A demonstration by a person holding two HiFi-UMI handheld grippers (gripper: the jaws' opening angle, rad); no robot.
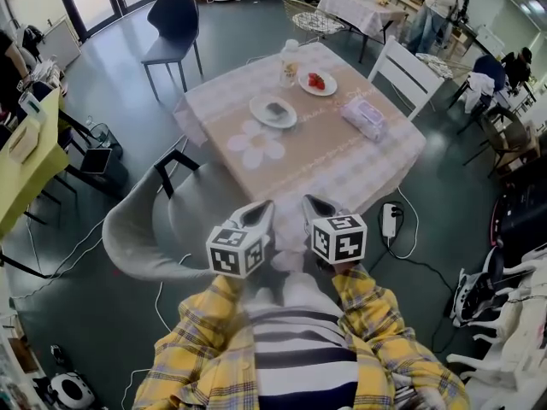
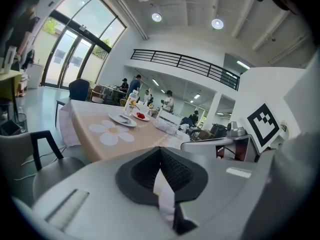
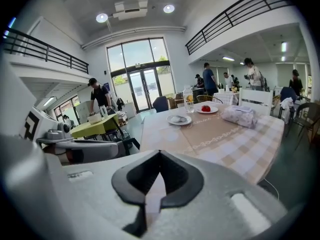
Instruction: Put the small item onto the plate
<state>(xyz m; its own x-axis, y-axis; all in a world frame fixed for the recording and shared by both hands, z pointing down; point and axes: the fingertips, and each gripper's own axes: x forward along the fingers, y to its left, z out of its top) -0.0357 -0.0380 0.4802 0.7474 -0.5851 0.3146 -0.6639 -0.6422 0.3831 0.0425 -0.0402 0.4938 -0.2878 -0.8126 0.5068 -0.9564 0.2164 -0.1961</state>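
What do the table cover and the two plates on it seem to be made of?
Table cover: probably cloth, matte; it hangs in soft folds at the edges. Near plate and far plate: likely glazed ceramic, white and smooth; plastic is also possible.

yellow plaid sleeves (image 1: 201, 336), black-and-white striped shirt (image 1: 303, 357), grey left gripper (image 1: 261, 209) and right gripper (image 1: 313, 204), cubes (image 1: 235, 250) with black square markers, dark fingers (image 2: 142, 171)

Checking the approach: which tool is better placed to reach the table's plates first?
Probably right, slightly. Both tools are shut and empty, short of the table. The right tool faces open table; the chair crowds the left tool.
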